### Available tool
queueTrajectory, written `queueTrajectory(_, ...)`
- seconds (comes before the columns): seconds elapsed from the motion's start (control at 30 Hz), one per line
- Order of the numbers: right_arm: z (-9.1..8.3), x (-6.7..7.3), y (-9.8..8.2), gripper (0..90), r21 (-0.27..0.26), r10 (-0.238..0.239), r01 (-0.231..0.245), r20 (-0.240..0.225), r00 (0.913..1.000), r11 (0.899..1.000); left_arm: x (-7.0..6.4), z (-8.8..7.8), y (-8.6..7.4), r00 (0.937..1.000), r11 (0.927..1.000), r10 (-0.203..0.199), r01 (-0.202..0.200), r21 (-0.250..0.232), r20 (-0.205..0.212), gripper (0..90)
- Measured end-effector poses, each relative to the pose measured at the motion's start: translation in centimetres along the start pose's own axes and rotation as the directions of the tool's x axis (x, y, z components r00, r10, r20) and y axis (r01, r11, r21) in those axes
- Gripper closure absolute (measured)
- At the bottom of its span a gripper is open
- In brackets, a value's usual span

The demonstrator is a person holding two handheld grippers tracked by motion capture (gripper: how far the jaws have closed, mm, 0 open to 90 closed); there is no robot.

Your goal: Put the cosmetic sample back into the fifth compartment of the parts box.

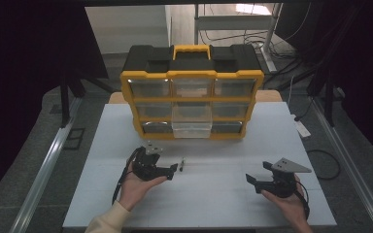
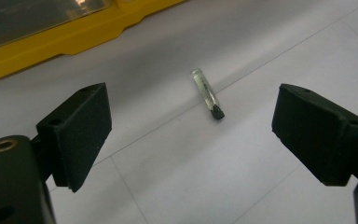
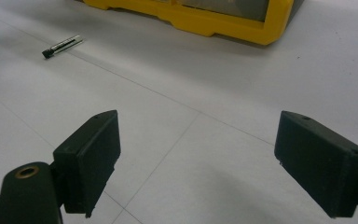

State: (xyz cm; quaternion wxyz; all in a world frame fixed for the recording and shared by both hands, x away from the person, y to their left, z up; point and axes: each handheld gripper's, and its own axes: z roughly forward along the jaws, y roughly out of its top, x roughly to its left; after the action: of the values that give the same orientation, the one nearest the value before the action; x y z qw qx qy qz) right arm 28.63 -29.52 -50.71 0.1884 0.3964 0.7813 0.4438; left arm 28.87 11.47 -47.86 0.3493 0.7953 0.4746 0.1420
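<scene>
A small clear vial with a black cap [image 1: 181, 163] lies flat on the white table [image 1: 223, 204], in front of the yellow and black drawer organizer [image 1: 192, 92]. My left gripper [image 1: 174, 171] sits just left of the vial, open, jaws wide apart. The left gripper view has the vial [image 2: 207, 94] lying a short way ahead between the jaws, untouched. Over the table's right side my right gripper [image 1: 252, 183] is open and holds nothing. In the right gripper view the vial [image 3: 62, 46] is far off at the upper left.
The organizer's bottom middle clear drawer [image 1: 192, 127] is pulled out toward me. Its yellow base [image 2: 51, 44] lies close beyond the left gripper, and the organizer's base [image 3: 205, 21] runs along the top of the right gripper view. Cables and metal frames stand on the floor behind the table.
</scene>
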Motion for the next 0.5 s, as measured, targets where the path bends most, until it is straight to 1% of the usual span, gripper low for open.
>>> queueTrajectory(0.23,0.0,0.1,0.0,14.8,-0.001,0.0,0.0,-0.009,1.0,1.0,-0.6,1.1,0.5,0.9999,0.9996,0.013,-0.013,0.025,-0.008,12.8)
queueTrajectory(0.5,0.0,0.0,0.1,14.8,-0.001,0.0,0.0,-0.005,1.0,1.0,-1.0,2.1,0.9,0.9995,0.9989,0.021,-0.02,0.043,-0.024,13.0)
